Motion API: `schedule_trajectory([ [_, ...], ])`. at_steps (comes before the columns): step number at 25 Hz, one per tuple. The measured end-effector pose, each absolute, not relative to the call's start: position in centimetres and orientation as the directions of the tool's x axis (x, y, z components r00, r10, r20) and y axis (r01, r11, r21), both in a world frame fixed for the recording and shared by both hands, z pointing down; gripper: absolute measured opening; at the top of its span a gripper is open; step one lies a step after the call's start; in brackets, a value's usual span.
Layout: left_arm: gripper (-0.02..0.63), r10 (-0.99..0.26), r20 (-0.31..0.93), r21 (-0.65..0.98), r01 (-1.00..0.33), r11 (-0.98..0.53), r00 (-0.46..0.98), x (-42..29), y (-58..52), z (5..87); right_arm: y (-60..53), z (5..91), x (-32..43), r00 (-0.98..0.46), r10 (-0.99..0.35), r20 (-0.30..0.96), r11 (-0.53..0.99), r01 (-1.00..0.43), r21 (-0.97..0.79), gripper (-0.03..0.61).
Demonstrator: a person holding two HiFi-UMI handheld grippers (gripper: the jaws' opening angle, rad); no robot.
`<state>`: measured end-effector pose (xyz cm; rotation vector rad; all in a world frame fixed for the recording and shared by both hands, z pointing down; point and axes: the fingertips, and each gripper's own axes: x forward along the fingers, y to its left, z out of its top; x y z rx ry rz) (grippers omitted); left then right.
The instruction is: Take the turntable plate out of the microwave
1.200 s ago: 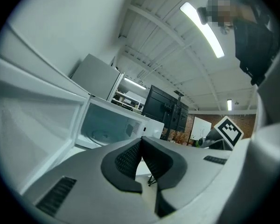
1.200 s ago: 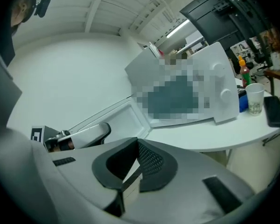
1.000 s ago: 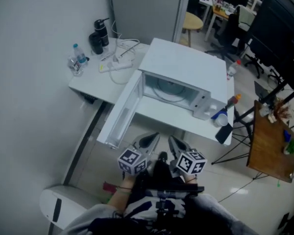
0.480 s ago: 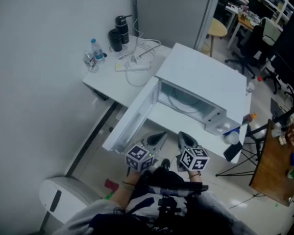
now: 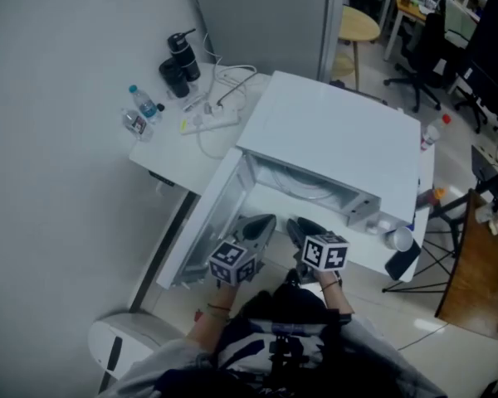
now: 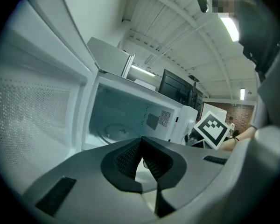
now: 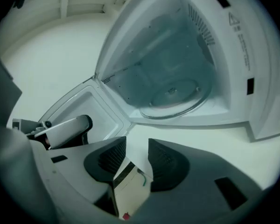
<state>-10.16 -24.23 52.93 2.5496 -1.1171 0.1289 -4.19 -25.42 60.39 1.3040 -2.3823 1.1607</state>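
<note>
microwave [image 5: 332, 139] sits on the white counter [image 5: 183, 148], door [image 5: 207, 222] swung fully open to the left. turntable plate [image 7: 175, 97] is in place on the cavity floor, flat and centred, nothing on it. it looks like clear glass with a low raised rim, near edge just inside the opening. left gripper [image 6: 142, 148] has its jaws closed on nothing and points into the cavity from the door side. right gripper [image 7: 136, 143] has its jaws opening with nothing between them, aimed at the plate from the front and slightly above. both are short of the opening, well apart from the plate, so the grab is not started. my read on handling: rigid, fairly heavy for its size, smooth and slick, and it will chip or shatter if dropped or knocked on the cavity lip. the pads look ribbed, which should help on glass, but a pinch at one edge leaves a lot hanging off it. best hold is probably the near rim, one jaw over and one under, seated deep. likely needs a small lift first to clear whatever hub or roller ring it sits on, which i cannot see. then draw it out level. left would have to open and take the door-side rim to stop it tipping. main risk: it slips once tilted.
</note>
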Motion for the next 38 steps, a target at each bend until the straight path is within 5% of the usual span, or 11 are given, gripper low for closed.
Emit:
schedule_trajectory([
  [15, 0.002, -0.664, 0.332, 0.331, -0.742, -0.583, 0.670, -9.3, -25.2, 56.2, -33.0, 61.9, -1.1, -0.520, -0.747, 0.414, -0.159, -0.465, -0.871, 0.209],
  [17, 0.002, -0.660, 0.332, 0.342, -0.738, -0.582, 0.674, -9.0, -25.4, 56.6, -33.0, 62.6, -0.6, -0.476, -0.773, 0.420, -0.237, -0.397, -0.887, 0.115],
  [19, 0.001, -0.655, 0.340, 0.345, -0.738, -0.580, 0.675, -8.8, -25.5, 56.9, -33.1, 62.9, -0.3, -0.444, -0.787, 0.429, -0.281, -0.362, -0.889, 0.100],
  [31, 0.000, -0.683, 0.315, 0.446, -0.738, -0.506, 0.658, -9.6, -25.2, 57.4, -31.5, 60.5, 0.6, -0.434, -0.822, 0.369, -0.185, -0.409, -0.894, 0.046],
  [38, 0.001, -0.611, 0.255, 0.689, -0.584, -0.429, 0.750, -8.4, -24.8, 59.0, -26.8, 61.7, 0.2, -0.489, -0.793, 0.364, -0.147, -0.427, -0.892, 0.046],
])
